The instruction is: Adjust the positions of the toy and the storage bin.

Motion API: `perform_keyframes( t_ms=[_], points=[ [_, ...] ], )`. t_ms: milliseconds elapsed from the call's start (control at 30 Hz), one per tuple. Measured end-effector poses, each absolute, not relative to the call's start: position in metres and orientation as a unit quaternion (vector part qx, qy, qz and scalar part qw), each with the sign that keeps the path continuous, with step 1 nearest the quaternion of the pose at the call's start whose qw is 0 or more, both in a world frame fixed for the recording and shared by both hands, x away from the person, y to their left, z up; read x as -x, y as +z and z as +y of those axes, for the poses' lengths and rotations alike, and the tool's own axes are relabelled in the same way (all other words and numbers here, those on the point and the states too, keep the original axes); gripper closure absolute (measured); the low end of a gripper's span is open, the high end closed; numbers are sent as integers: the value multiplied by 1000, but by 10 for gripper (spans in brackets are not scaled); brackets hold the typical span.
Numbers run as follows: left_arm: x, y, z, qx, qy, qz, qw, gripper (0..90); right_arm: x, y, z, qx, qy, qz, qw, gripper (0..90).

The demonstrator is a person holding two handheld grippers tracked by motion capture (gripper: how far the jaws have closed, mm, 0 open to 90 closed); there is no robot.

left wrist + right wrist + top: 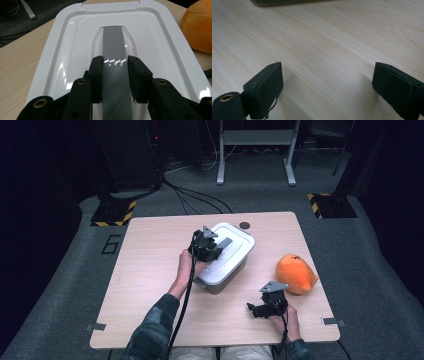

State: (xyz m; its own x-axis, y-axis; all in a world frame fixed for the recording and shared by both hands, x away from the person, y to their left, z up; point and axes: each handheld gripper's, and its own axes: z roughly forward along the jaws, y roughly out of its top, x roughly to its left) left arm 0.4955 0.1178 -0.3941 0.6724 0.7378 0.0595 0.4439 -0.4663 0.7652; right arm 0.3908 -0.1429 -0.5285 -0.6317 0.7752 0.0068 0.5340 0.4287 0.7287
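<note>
Setting: dark carpeted room, wooden desk [150, 285].
Box: white-lidded box [235, 251] mid-desk, orange plush [296, 273] just right of it.
Handle: grey handle [114, 45] runs straight away from the left tool [115, 75], lengthwise along the lid.
Left tool: clamped on the handle.
Right tool [327, 85]: jaws wide, empty, near the box's front-right, over bare desk.

A: Where does the high view look from?

B: From above the person's side, forward and down over the whole wooden table [150, 270] to the floor beyond.

A: And the left gripper view?

B: Very near, looking along the left gripper [115, 75] onto the white lid [160, 37] and its grey handle [113, 42]; the high view shares that lid [235, 252] and the orange plush toy [197, 27].

A: The right gripper view?

B: Low, close over bare tabletop [324, 37], between the right gripper's [327, 87] jaws.
</note>
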Motion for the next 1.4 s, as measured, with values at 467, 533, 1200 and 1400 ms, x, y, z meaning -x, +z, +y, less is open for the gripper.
perform_keyframes(
  t_ms=[467, 533, 1200, 1400],
  points=[
    [-474, -395, 143, -855, 151, 299, 396, 665, -391, -529, -143, -397, 359, 827, 169, 91],
    [-471, -395, 146, -855, 147, 298, 398, 665, -391, -529, -143, -397, 359, 827, 169, 92],
    [-456, -392, 165, -877, 127, 249, 390, 665, -391, -529, -143, -398, 357, 827, 173, 93],
    [-455, -392, 168, -881, 123, 241, 389, 665, -391, -529, -143, -399, 357, 827, 174, 93]
  ],
)
